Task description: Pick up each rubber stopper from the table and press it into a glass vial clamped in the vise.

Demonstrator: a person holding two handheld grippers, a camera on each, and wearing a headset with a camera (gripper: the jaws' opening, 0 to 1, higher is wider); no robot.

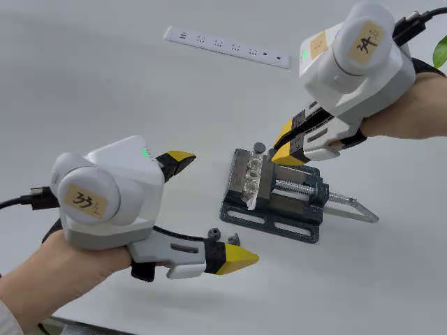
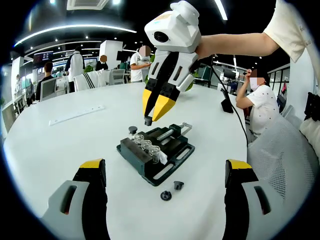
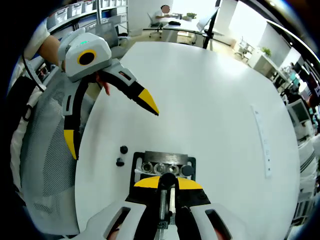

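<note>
A black vise [image 1: 279, 225] clamps a row of glass vials [image 1: 250, 178]; the far vial carries a grey stopper [image 1: 259, 147]. My right gripper [image 1: 281, 155] hovers over the vise's far end, shut on a dark rubber stopper [image 3: 168, 179]; the same stopper [image 2: 148, 121] hangs above the vials in the left gripper view. Two loose stoppers [image 1: 214, 234] [image 1: 232, 239] lie on the table by the vise's near side. My left gripper [image 1: 211, 209] is open wide beside the vise, jaws empty, with the loose stoppers [image 2: 166, 195] ahead of it.
The white round table [image 1: 105, 84] holds a white power strip [image 1: 227, 47] at the far side. The vise's screw handle [image 1: 349, 206] sticks out to the right. Other people sit at desks behind the table [image 2: 260, 100].
</note>
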